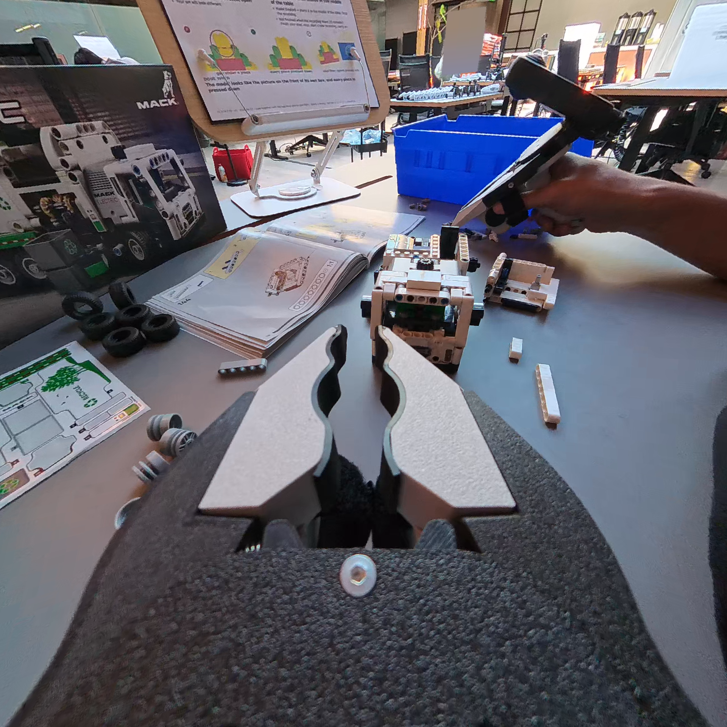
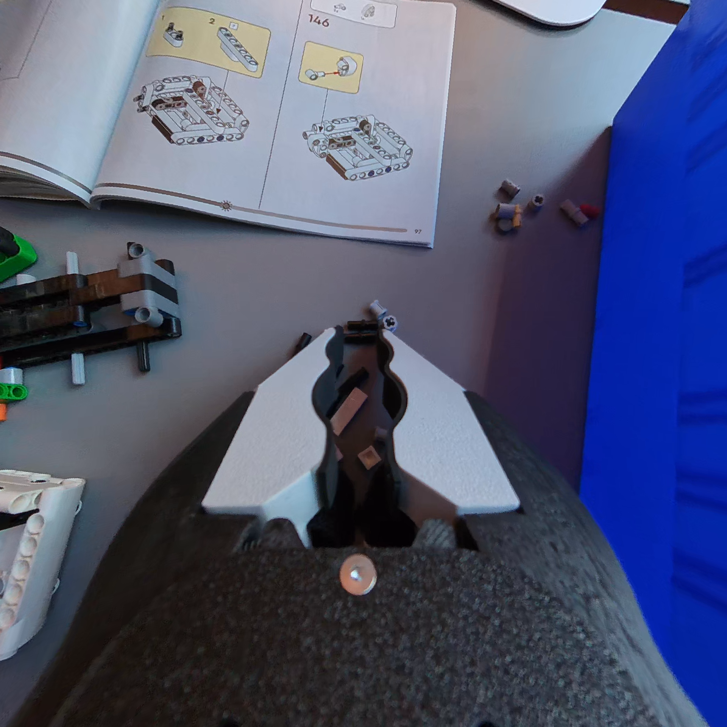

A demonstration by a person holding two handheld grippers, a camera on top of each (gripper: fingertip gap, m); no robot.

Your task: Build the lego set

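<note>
Looks like you're picking parts; your right gripper (image 2: 360, 334) hangs over the small black pins (image 2: 360, 330) beside the blue bin (image 2: 668, 275), fingers narrow, holding nothing; left gripper (image 1: 360, 334) idles narrowly open, white truck cab (image 1: 423, 299) at 12 o'clock; next, pinch one pin cleanly off the tabletop (image 2: 275, 283)

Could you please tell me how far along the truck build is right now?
Partly done: a white cab section and a smaller sub-assembly stand assembled. The right hand-held gripper hovers over small pins, empty. Tyres, grey hubs and white beams remain loose.
</note>
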